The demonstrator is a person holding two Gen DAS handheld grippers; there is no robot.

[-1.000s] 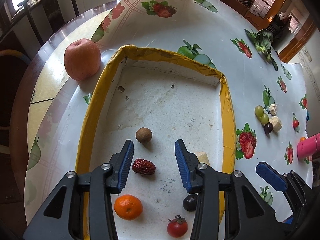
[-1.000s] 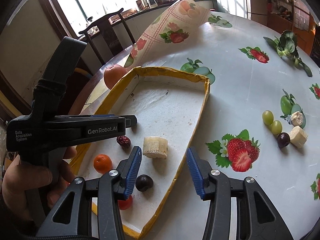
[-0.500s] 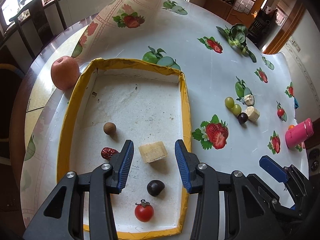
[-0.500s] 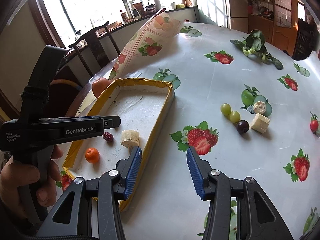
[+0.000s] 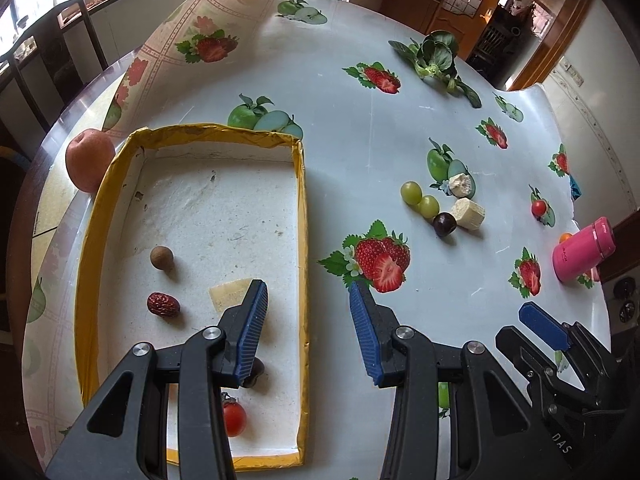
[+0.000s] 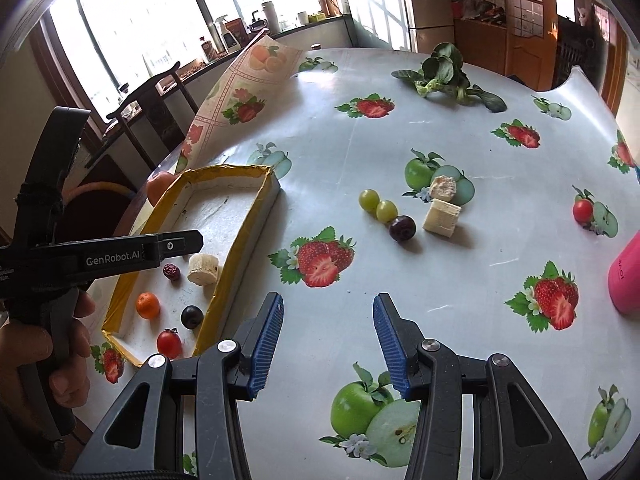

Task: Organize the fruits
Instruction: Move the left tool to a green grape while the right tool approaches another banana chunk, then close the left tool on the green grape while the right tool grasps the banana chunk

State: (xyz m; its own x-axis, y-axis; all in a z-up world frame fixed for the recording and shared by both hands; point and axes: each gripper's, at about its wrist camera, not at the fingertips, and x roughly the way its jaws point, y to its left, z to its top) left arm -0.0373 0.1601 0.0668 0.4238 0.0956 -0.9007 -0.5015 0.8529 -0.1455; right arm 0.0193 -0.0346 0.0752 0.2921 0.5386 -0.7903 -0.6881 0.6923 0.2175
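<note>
A yellow-rimmed white tray holds a brown longan, a red date, a banana piece, a dark grape, a cherry tomato and a small orange. On the cloth to its right lie two green grapes, a dark grape and two banana pieces. My left gripper is open and empty over the tray's right rim. My right gripper is open and empty above the cloth.
An apple sits beside the tray's far left corner. A pink cup stands at the right edge. Leafy greens lie at the far side. A cherry tomato lies on the cloth at the right. The tablecloth corner is folded up.
Both grippers have pulled back and to the right, away from the tray. The left one went from above the tray's middle to its right rim. Both stay open.
</note>
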